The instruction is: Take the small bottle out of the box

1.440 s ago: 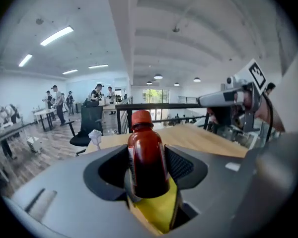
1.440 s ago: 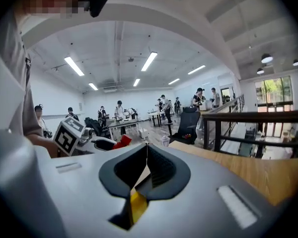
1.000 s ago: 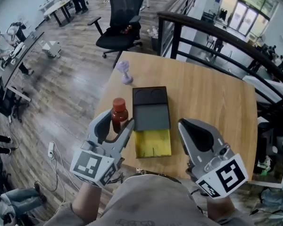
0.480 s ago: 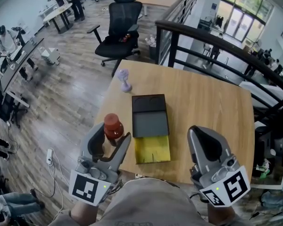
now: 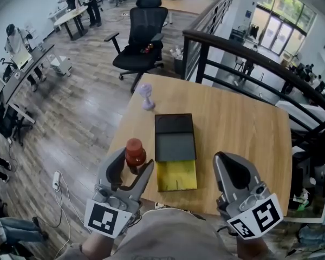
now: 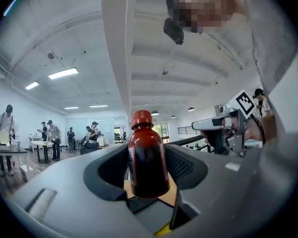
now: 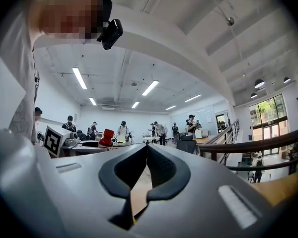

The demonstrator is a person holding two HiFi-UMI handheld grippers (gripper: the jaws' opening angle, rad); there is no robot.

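The left gripper [image 5: 134, 166] is clamped on the bottle [image 6: 148, 157]. In the left gripper view its two pads press on the dark body from both sides, and the red cap stands up above them. The jaws stand wide because the bottle fills them, and the grip has not altered over the last second.

What has changed is where the bottle is. A second ago it was held beside the dark part of the box [image 5: 175, 145]. Now it sits nearer the person, left of the box's yellow end and apart from it, near the left edge of the bench [image 5: 244, 118]. The left gripper has drawn back and tipped up, so its camera now shows mostly ceiling. The bottle's base appears to hang clear of the wood, though how far cannot be told.

The right gripper [image 5: 225, 164] is clenched with nothing in it. Its jaw tips meet in the right gripper view, and only bench shows through the gap below them. It hovers right of the box, touching nothing, and has barely shifted.

The box lies open on the bench, and no bottle shows in either its dark or its yellow part. The taking-out therefore looks done. What seems to remain is setting the bottle down somewhere on the bench and letting go.
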